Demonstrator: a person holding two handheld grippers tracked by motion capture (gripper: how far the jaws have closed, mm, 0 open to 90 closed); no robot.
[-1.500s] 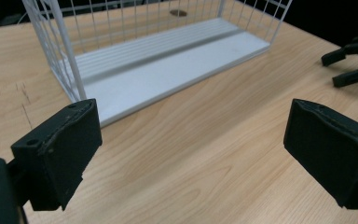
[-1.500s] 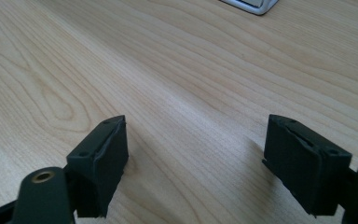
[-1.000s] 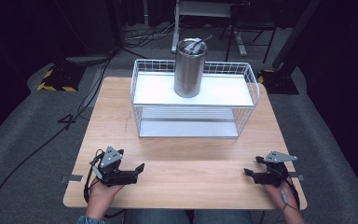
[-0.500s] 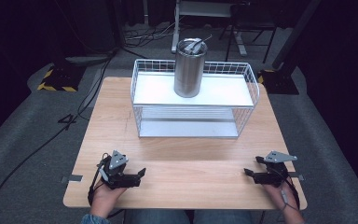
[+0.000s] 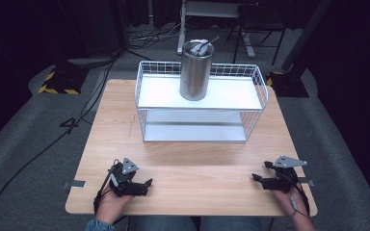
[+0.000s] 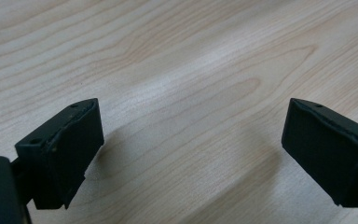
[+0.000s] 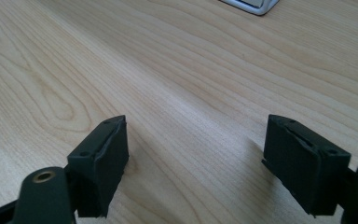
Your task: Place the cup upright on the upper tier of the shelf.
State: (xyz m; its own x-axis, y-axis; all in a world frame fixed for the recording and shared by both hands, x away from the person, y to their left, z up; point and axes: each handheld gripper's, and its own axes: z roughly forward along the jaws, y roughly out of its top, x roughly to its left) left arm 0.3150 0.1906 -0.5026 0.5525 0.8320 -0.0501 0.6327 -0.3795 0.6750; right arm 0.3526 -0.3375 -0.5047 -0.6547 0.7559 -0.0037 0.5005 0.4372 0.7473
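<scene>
Resting low on the desk (image 5: 188,159), your left tool (image 5: 147,185) and right tool (image 5: 256,179) sit spread, empty, likely a ready pose well short of the wire basket (image 5: 200,103).

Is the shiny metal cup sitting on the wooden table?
No, the metal cup stands on the top shelf of the white wire rack, above the table.
</scene>
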